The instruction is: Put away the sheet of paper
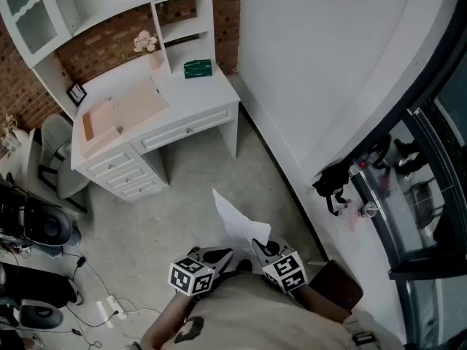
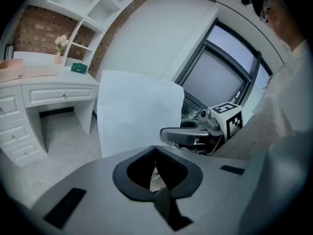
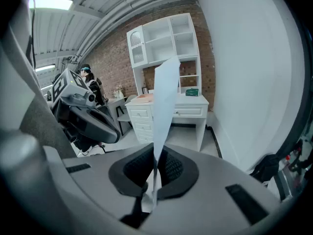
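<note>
Right tongs (image 3: 155, 163) pinching sheet of paper (image 3: 165, 97) edge-on, left tongs (image 2: 155, 150) pressed together, facing its broad side

The head camera is looking steeply down; cameras on the left tongs (image 2: 156, 150) and right tongs (image 3: 155, 156) are facing the far bench (image 1: 208, 90), sharing it and the near sheet (image 2: 137, 111).
</note>
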`<move>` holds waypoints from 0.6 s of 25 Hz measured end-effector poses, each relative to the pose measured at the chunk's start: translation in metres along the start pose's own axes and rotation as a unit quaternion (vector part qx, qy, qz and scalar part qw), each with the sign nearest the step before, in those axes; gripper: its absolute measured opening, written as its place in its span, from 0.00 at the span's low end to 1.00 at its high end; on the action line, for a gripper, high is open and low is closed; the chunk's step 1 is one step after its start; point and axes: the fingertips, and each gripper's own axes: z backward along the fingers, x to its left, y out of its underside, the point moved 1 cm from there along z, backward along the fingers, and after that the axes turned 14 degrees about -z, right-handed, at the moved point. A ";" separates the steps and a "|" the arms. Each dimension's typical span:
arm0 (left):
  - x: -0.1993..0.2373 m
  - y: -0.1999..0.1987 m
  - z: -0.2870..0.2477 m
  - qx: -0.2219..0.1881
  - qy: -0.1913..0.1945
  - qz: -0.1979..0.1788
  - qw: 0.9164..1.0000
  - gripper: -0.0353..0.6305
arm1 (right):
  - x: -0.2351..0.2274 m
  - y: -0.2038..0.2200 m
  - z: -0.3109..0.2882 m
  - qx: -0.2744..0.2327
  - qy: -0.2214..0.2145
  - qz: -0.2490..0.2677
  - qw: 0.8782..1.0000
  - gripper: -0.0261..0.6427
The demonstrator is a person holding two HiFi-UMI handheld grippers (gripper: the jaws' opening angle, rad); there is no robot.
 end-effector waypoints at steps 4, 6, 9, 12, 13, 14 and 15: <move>-0.005 0.000 -0.005 0.011 0.000 -0.001 1.000 0.08 | -0.005 -0.001 0.001 -0.003 -0.003 0.003 1.000 0.08; -0.004 0.002 -0.003 0.015 -0.003 0.004 1.000 0.08 | -0.004 -0.001 -0.001 -0.006 -0.005 -0.003 1.000 0.08; 0.005 0.004 0.006 0.016 -0.014 0.013 1.000 0.08 | 0.003 -0.006 -0.010 -0.006 -0.012 -0.007 1.000 0.08; 0.018 0.002 0.012 0.011 -0.022 0.015 1.000 0.08 | 0.006 -0.013 -0.021 -0.004 -0.014 -0.001 1.000 0.08; 0.022 0.000 0.013 0.008 -0.024 0.016 1.000 0.08 | 0.007 -0.017 -0.025 -0.004 -0.014 0.003 1.000 0.08; 0.027 -0.002 0.014 0.004 -0.024 0.016 1.000 0.08 | 0.007 -0.022 -0.028 -0.004 -0.012 0.006 1.000 0.08; 0.032 -0.005 0.014 -0.001 -0.023 0.016 1.000 0.08 | 0.008 -0.028 -0.032 -0.005 -0.011 0.010 1.000 0.08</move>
